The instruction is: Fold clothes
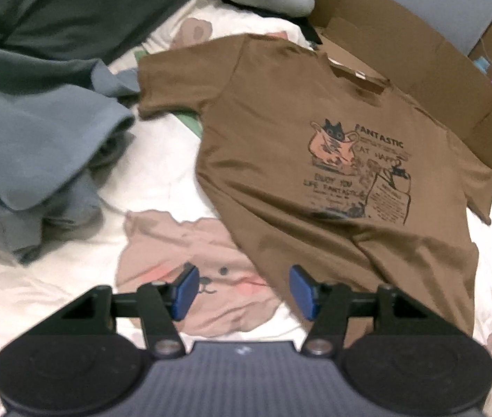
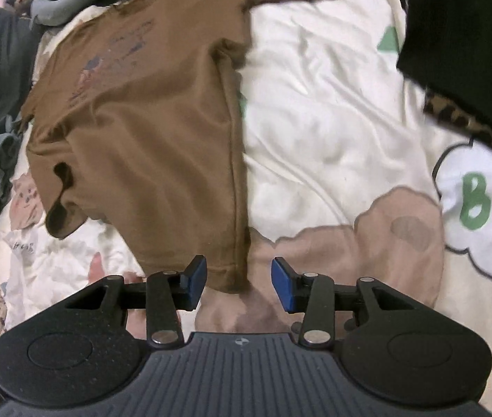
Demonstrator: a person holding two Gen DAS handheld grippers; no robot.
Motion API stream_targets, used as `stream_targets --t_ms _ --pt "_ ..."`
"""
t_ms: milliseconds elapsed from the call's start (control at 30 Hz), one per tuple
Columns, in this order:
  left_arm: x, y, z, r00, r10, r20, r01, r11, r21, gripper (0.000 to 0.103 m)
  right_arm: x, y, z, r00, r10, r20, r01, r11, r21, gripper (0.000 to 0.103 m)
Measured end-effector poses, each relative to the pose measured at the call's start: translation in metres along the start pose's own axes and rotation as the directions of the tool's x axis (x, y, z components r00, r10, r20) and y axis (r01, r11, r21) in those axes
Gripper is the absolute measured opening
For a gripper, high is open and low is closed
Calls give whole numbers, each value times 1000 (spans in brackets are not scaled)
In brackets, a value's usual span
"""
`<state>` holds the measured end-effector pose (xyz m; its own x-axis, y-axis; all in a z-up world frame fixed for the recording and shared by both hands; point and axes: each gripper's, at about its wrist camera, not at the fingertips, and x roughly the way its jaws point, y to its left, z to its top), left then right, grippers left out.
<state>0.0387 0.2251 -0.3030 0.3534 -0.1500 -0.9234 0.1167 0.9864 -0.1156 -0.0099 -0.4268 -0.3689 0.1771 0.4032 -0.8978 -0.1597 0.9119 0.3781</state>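
A brown T-shirt (image 1: 298, 146) with a cat print lies spread face up on a white cartoon-print bedcover (image 1: 162, 160). My left gripper (image 1: 244, 292) is open and hovers at the shirt's lower left hem corner; its right blue pad sits over the brown cloth, its left pad over the bedcover. In the right wrist view the same brown T-shirt (image 2: 148, 132) stretches away from me. My right gripper (image 2: 239, 279) is open, and the shirt's lower right hem corner lies between its blue pads, not pinched.
A pile of grey-blue clothes (image 1: 30, 132) and a dark green cover (image 1: 72, 3) lie left of the shirt. Flattened cardboard (image 1: 402, 41) sits behind it. A black garment (image 2: 465, 38) with leopard-print trim lies at the right, on the bedcover (image 2: 332, 111).
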Motion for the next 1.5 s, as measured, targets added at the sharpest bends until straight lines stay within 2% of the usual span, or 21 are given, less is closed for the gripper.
stream_targets --t_ms 167,300,400,633,733,833,967,1100,1200,1300,1400,1500 --pt "28 -16 0 999 -32 -36 31 999 -34 52 19 1 0 1000 -5 -17 5 1000 -8 47" --pt "50 -32 -1 993 -94 -70 89 993 -78 52 28 3 2 999 -17 -36 16 1000 -26 43" --pt "70 -47 -5 990 -102 -93 94 992 -89 52 31 4 2 999 -20 -48 19 999 -35 41" --pt "101 -60 -8 977 -165 -134 134 967 -216 51 40 5 2 997 -29 -74 25 998 -57 40" --pt "109 -66 -7 972 -178 -151 141 963 -230 51 42 6 3 996 -29 -82 24 998 -63 29" --pt "115 -69 -8 966 -195 -170 146 953 -264 50 44 6 3 996 -26 -85 20 997 -71 22" --pt "123 -70 -9 952 -236 -195 157 924 -350 49 45 8 2 996 -23 -84 16 997 -76 17" --pt "133 -70 -12 930 -306 -202 176 855 -487 29 45 8 0 996 -22 -90 14 996 -83 15" --pt "139 -71 -17 909 -350 -225 175 812 -557 29 45 8 -2 995 -24 -97 15 996 -86 16" --pt "143 -69 -20 902 -353 -249 142 787 -600 30 45 8 -2 994 -25 -102 17 996 -84 16" --pt "147 -70 -22 903 -343 -259 122 782 -612 39 45 9 -1 994 -29 -105 20 996 -88 16" --pt "153 -70 -21 902 -335 -272 98 773 -627 42 45 9 -1 994 -32 -109 21 995 -94 16"
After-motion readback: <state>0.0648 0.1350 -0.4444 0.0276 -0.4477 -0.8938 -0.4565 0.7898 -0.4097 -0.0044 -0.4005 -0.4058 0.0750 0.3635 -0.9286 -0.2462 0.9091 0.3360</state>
